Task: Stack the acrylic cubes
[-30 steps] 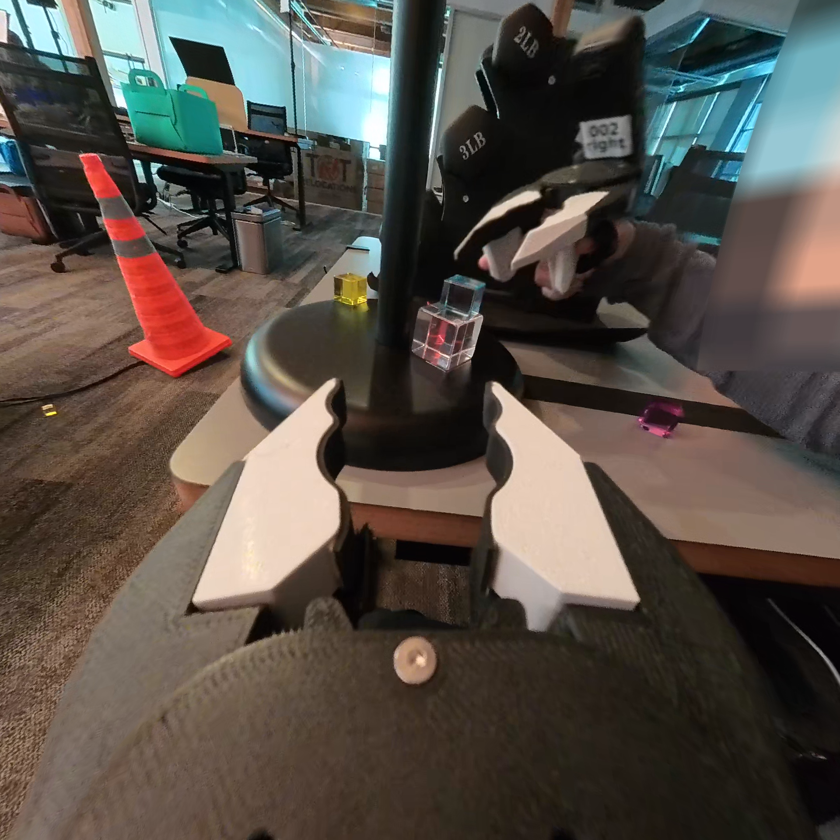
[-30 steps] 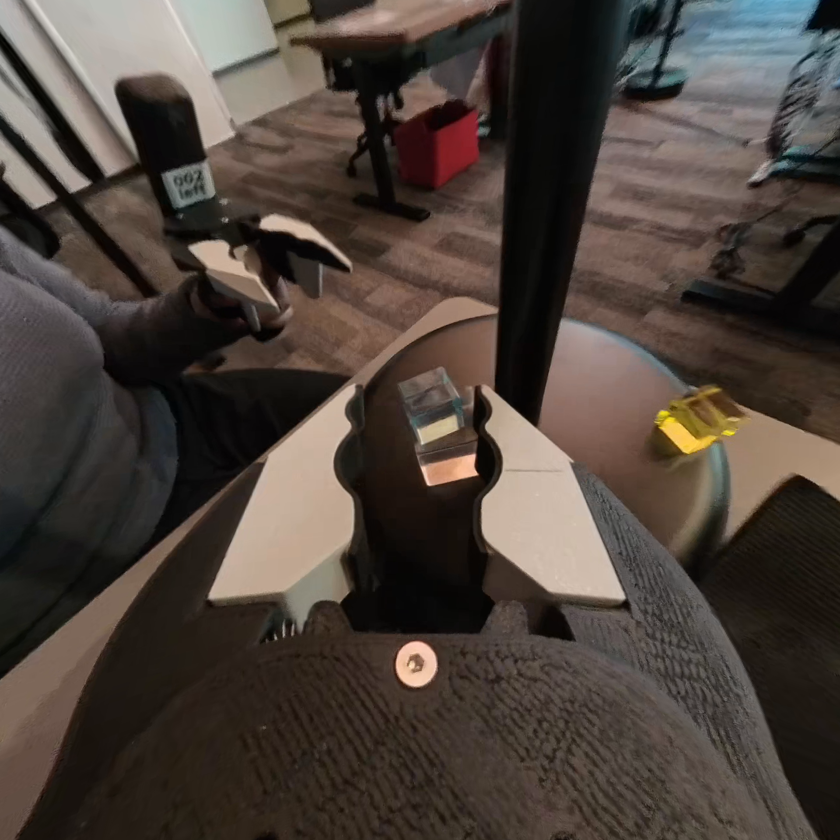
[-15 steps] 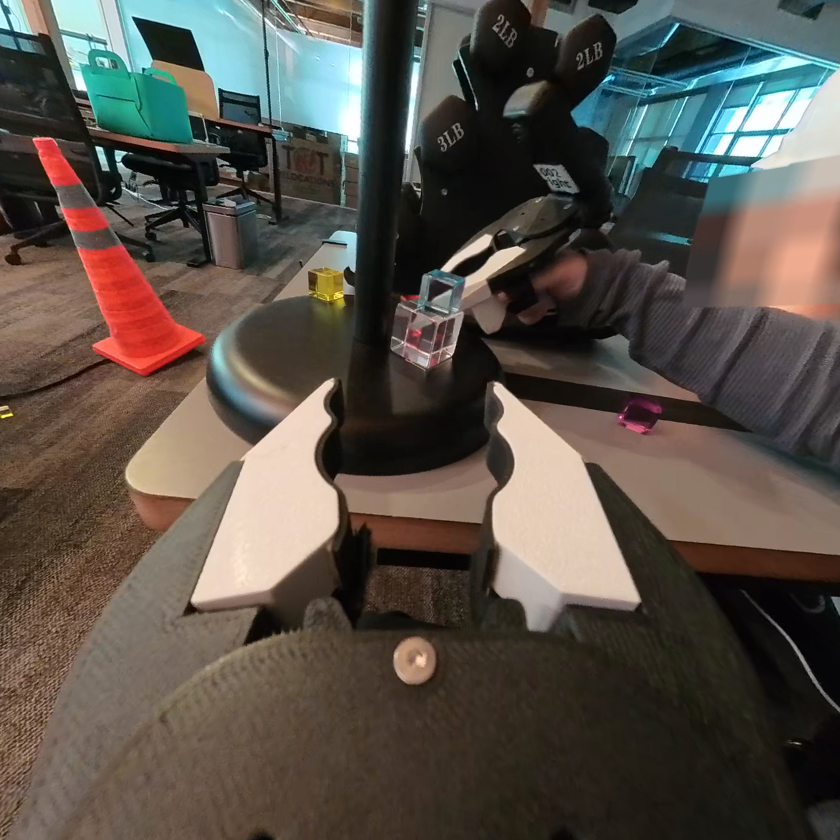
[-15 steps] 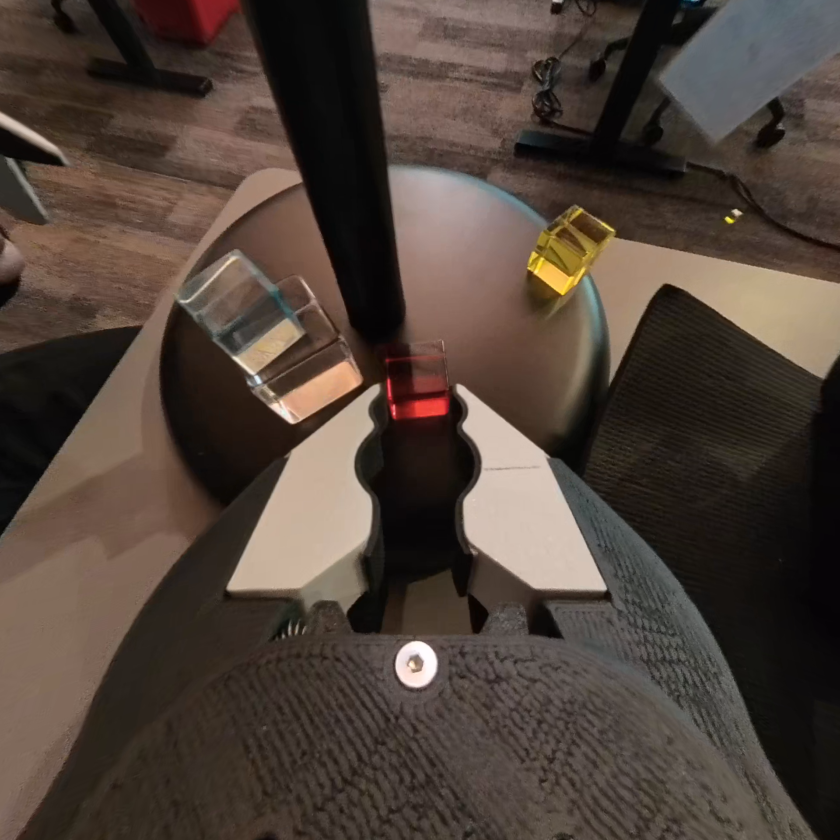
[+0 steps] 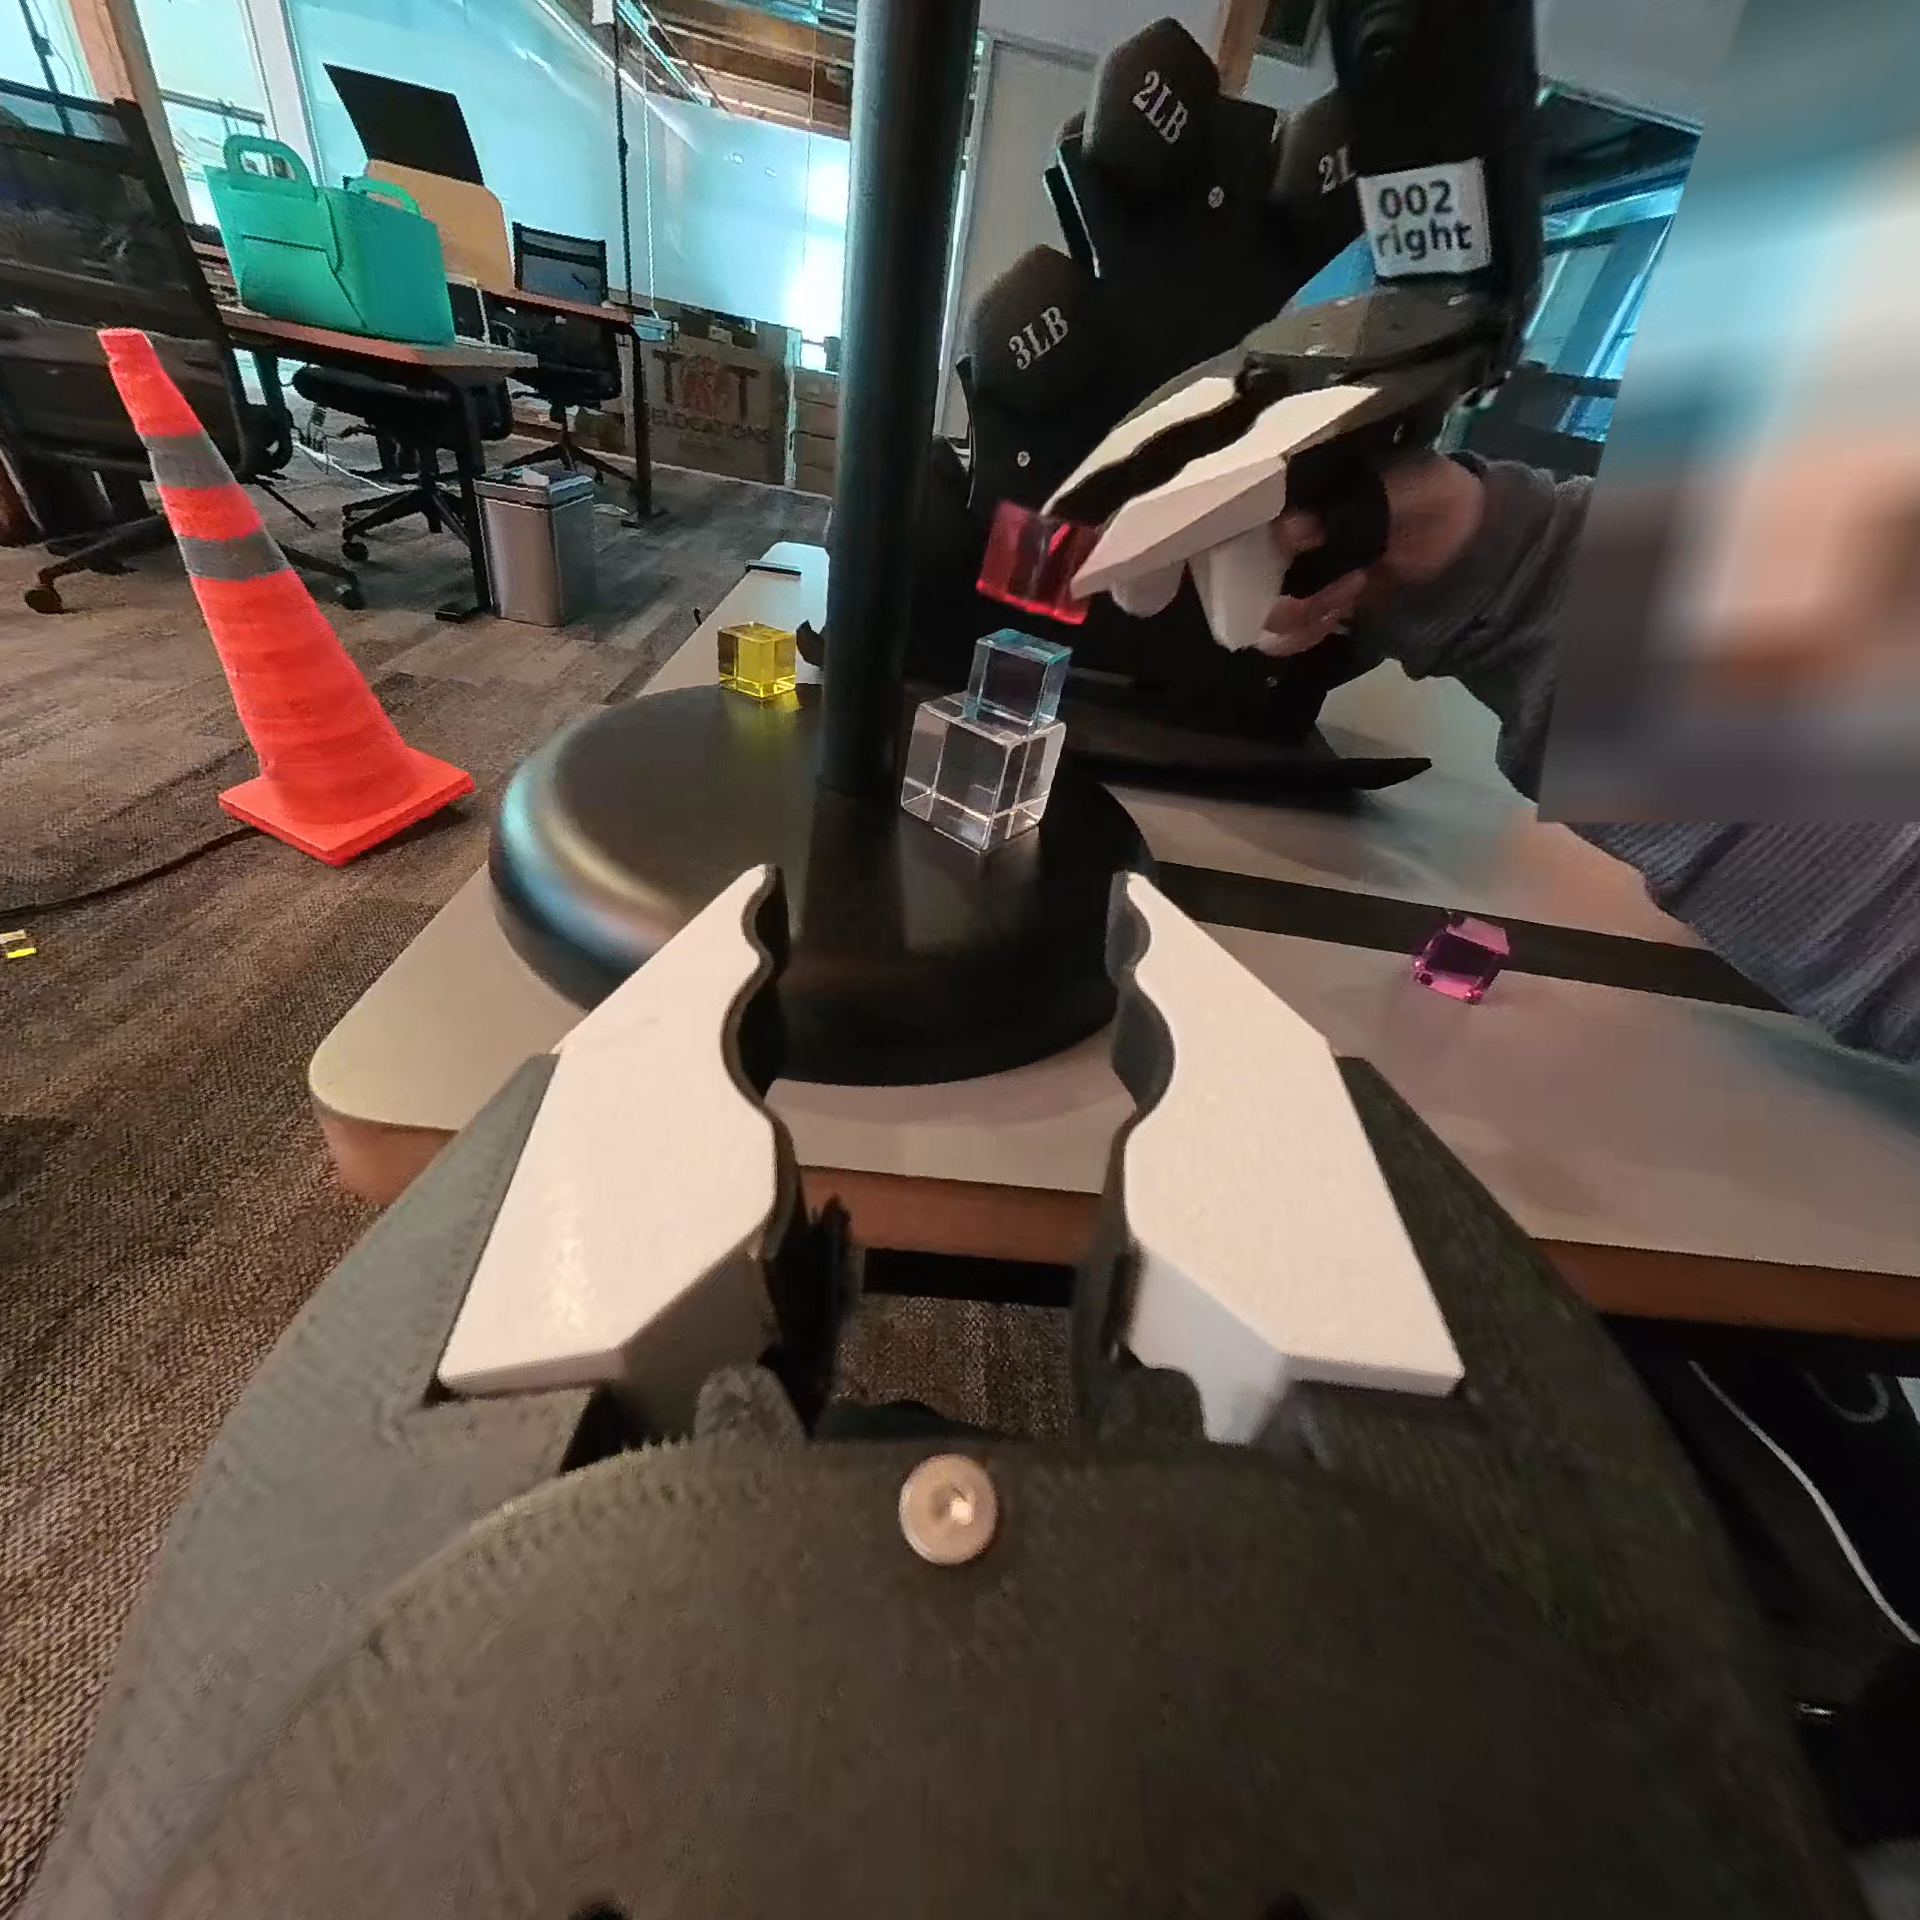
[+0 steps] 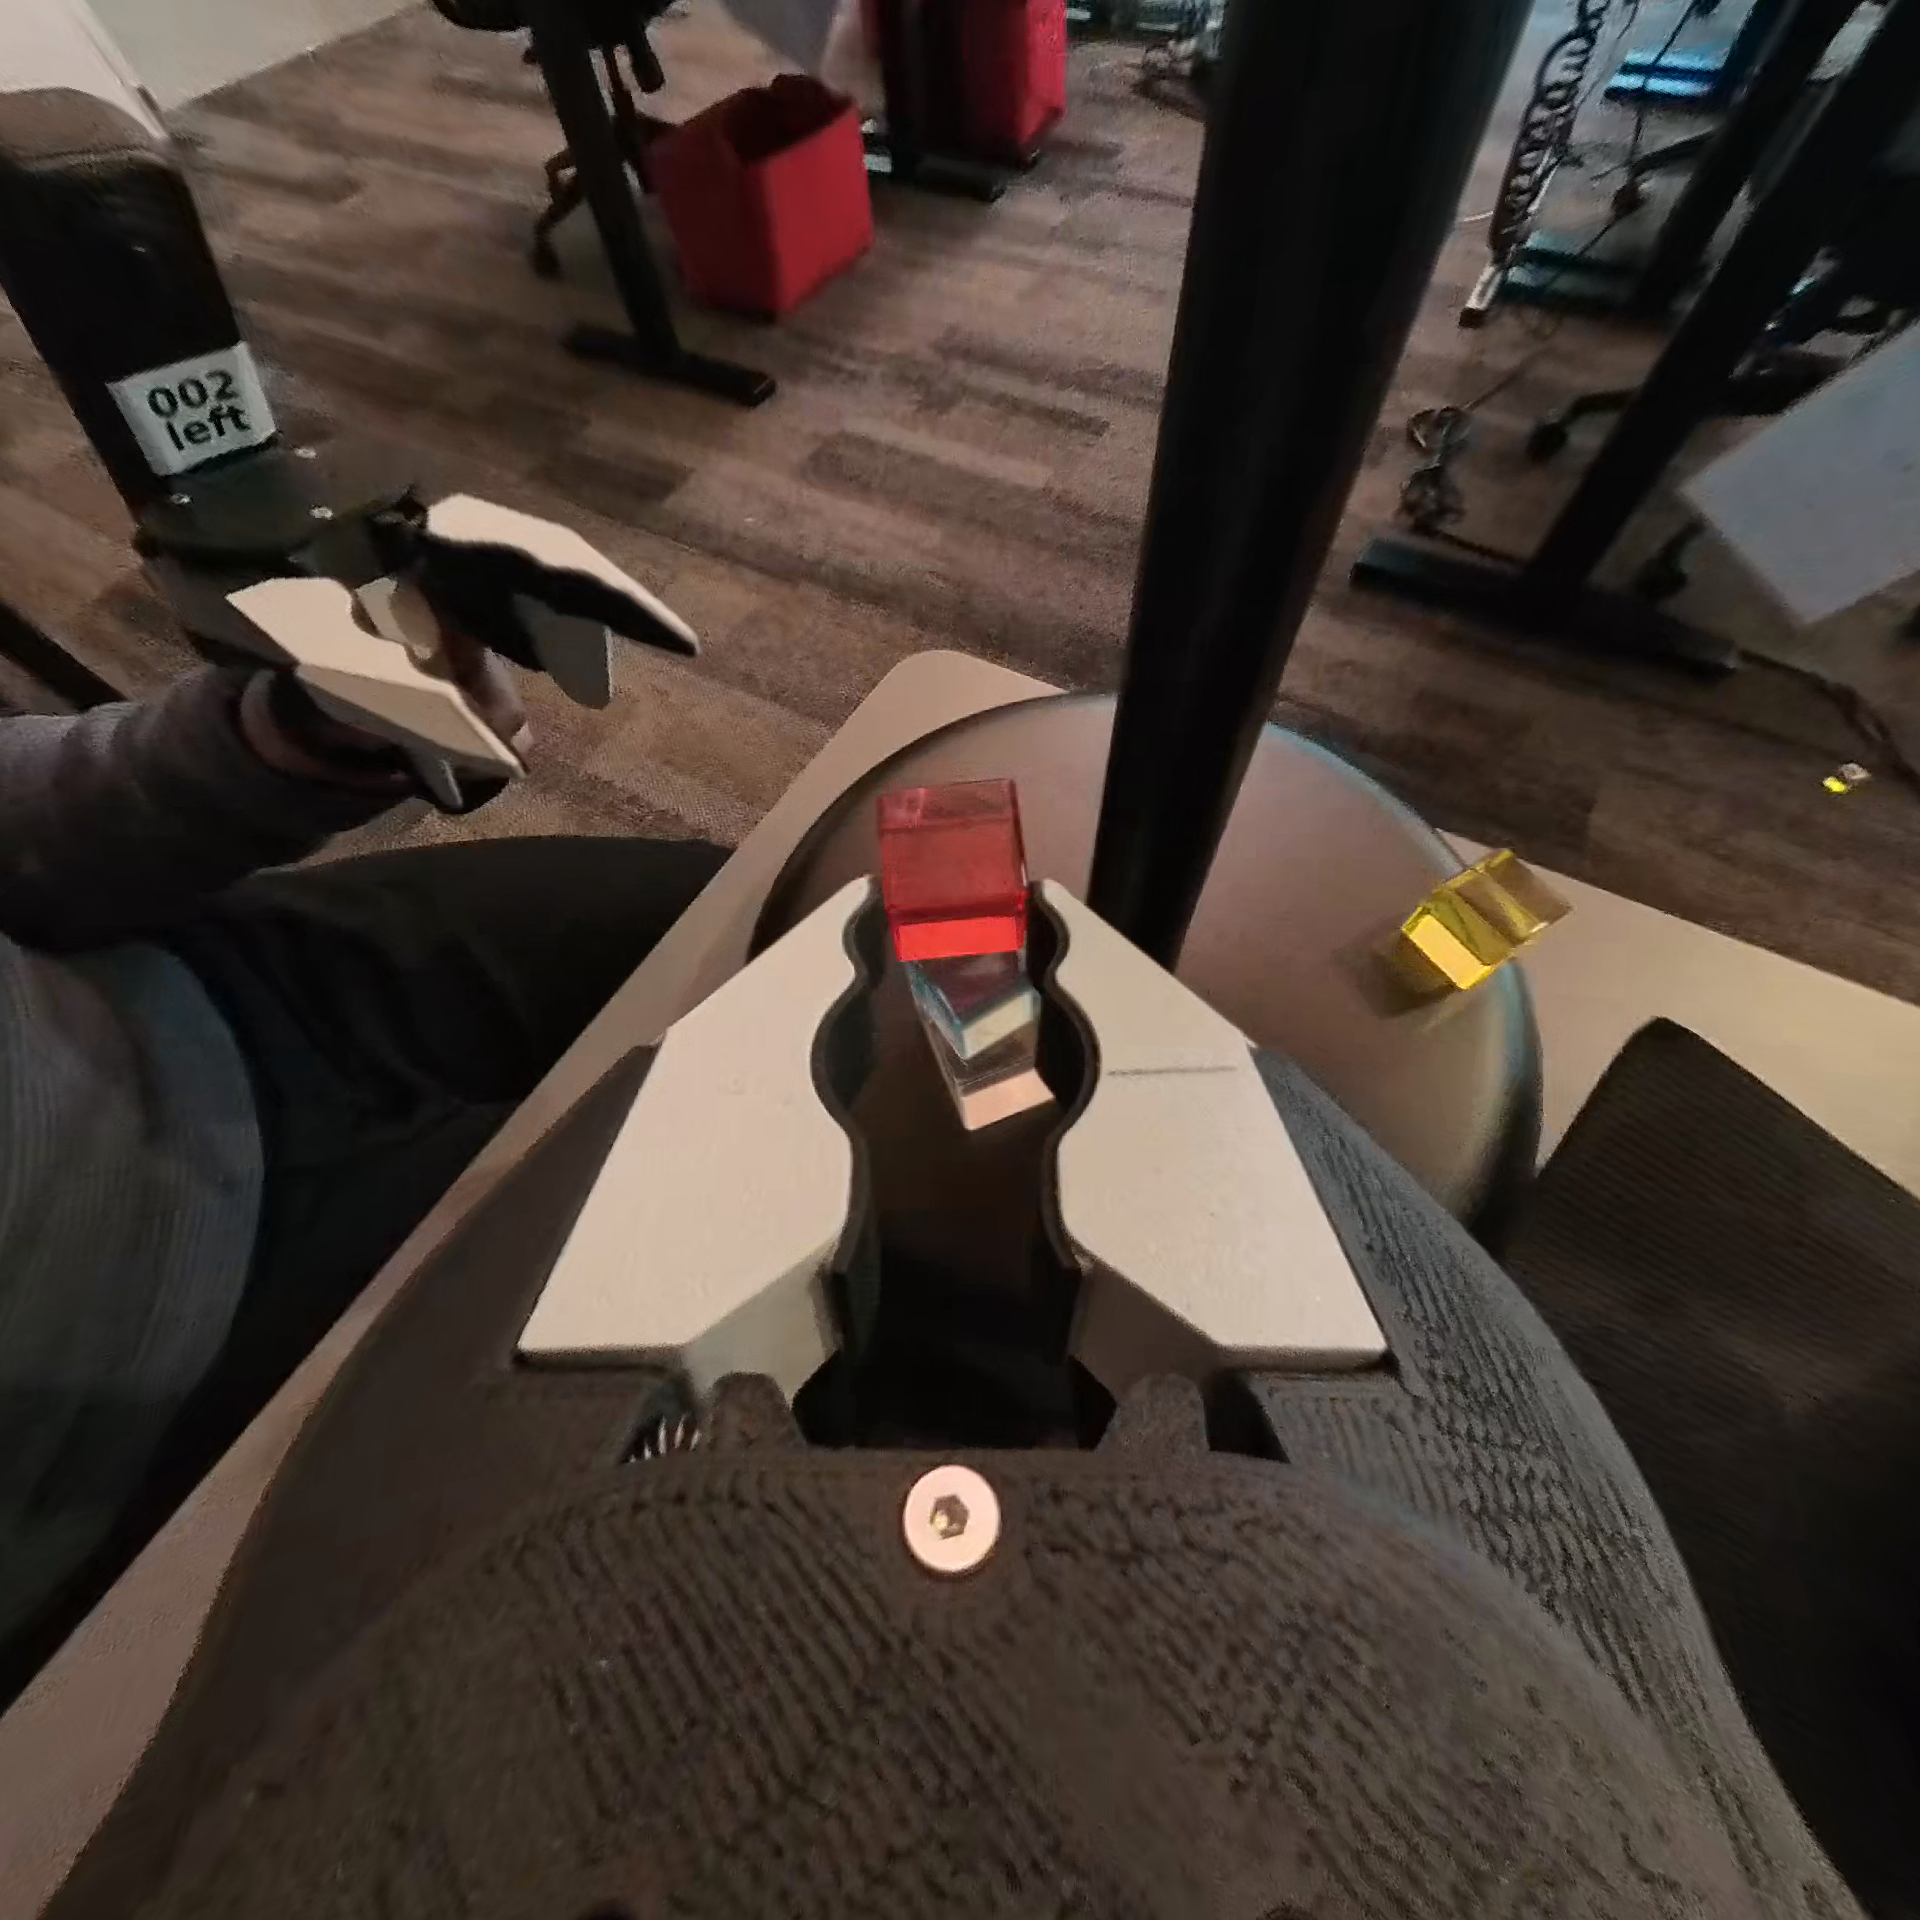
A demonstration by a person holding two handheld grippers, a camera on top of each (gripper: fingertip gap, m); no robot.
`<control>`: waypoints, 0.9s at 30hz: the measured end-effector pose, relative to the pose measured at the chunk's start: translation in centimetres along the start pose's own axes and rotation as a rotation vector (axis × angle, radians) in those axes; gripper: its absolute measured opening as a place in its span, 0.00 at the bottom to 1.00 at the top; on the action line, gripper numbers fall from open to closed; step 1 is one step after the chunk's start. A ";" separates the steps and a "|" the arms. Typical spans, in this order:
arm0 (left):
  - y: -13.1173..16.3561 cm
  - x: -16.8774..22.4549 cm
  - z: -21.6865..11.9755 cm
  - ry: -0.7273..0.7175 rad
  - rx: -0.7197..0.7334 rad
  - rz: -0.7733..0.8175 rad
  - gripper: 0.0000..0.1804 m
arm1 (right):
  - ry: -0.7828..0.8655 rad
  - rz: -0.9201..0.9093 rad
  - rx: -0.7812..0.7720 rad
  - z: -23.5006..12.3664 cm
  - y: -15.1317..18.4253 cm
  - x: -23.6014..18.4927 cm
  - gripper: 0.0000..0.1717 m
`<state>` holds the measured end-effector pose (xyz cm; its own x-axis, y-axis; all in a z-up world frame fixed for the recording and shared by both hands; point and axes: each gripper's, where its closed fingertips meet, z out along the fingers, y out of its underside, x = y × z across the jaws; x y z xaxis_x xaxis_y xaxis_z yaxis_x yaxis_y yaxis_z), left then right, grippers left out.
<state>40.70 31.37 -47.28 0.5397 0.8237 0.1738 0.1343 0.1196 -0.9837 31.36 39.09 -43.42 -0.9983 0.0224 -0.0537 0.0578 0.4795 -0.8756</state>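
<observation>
My right gripper (image 6: 954, 902) is shut on a red see-through cube (image 6: 951, 871) at its fingertips and holds it in the air; the left wrist view shows it too (image 5: 1036, 558). Right below it a pale blue cube (image 5: 1015, 675) sits on a larger clear cube (image 5: 982, 779), stacked on the black round base (image 5: 665, 790) of a pole (image 5: 883, 395). My left gripper (image 5: 948, 940) is open and empty, off the table's near edge, facing the base. It also shows in the right wrist view (image 6: 488, 665).
A yellow cube (image 5: 757, 658) lies at the far side of the base, a magenta cube (image 5: 1458, 961) on the grey table (image 5: 1558, 1122) to the right. A black rack of dumbbells (image 5: 1143, 312) stands behind. An orange cone (image 5: 270, 623) stands on the carpet at the left.
My right gripper closed on the red cube beside the pole, lifted it off the base and carried it over the stacked cubes. My left gripper stayed open and barely moved.
</observation>
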 end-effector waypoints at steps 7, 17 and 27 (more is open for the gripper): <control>-2.4 -3.1 -0.1 -0.051 0.039 0.091 0.33 | 0.061 0.029 0.009 -1.5 0.0 -0.7 0.31; -3.6 -10.5 16.9 0.266 -0.243 0.213 0.34 | 0.430 0.225 -0.031 -10.6 9.2 -6.7 0.30; 1.8 -8.6 23.1 0.473 -0.618 0.335 0.29 | 0.796 0.397 -0.002 -11.2 15.4 -9.3 0.31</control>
<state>17.14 37.32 -51.59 0.9045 0.4262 0.0140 0.2609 -0.5271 -0.8087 41.51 56.06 -51.00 -0.6127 0.7903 -0.0025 0.4013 0.3083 -0.8625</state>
